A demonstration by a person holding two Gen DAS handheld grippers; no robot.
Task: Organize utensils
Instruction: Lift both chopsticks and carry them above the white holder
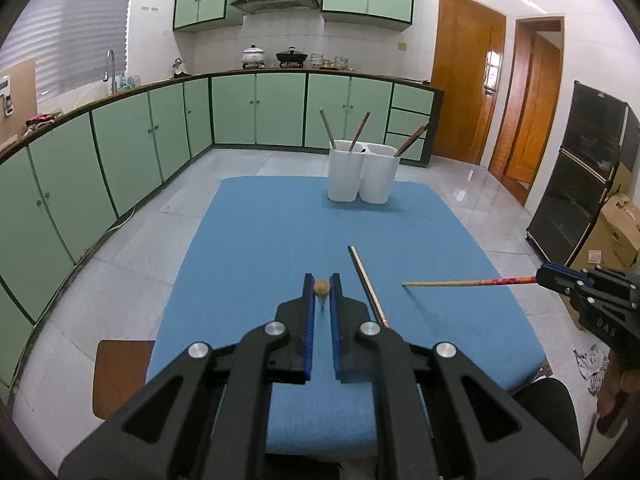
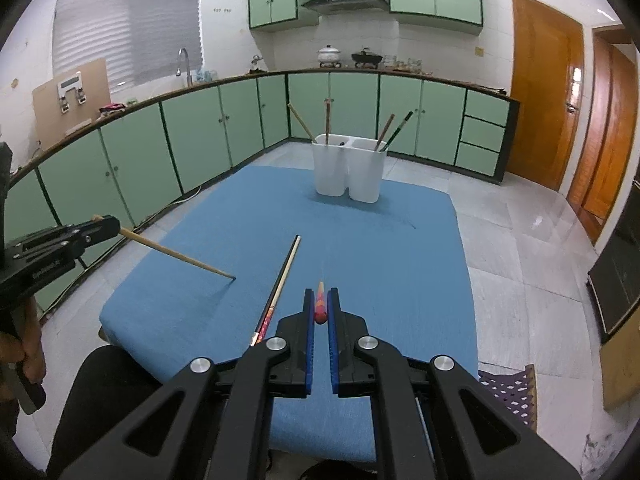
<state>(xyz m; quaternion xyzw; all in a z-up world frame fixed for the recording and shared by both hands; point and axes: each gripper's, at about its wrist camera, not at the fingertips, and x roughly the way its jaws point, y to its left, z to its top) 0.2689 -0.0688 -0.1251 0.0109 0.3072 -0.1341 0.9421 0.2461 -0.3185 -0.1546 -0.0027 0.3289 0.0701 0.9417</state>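
Observation:
My left gripper (image 1: 321, 280) is shut on a plain wooden chopstick (image 1: 321, 287), seen end-on here. In the right wrist view that chopstick (image 2: 180, 257) slants down from the left gripper (image 2: 108, 226) to the blue cloth. My right gripper (image 2: 320, 294) is shut on a red-handled chopstick (image 2: 320, 305), which in the left wrist view (image 1: 468, 282) sticks out leftward from the right gripper (image 1: 540, 278). A third, dark-handled chopstick (image 1: 366, 284) (image 2: 280, 280) lies on the cloth between them. At the table's far side stands a white two-compartment holder (image 1: 362, 176) (image 2: 348, 176) with several chopsticks in it.
The blue-covered table (image 1: 260, 240) stands on a tiled kitchen floor. A wooden chair seat (image 1: 120, 376) is at its near left corner. A black cabinet (image 1: 580, 180) and cardboard box (image 1: 616, 232) stand to the right. Green cupboards (image 2: 180, 140) run along the left and back.

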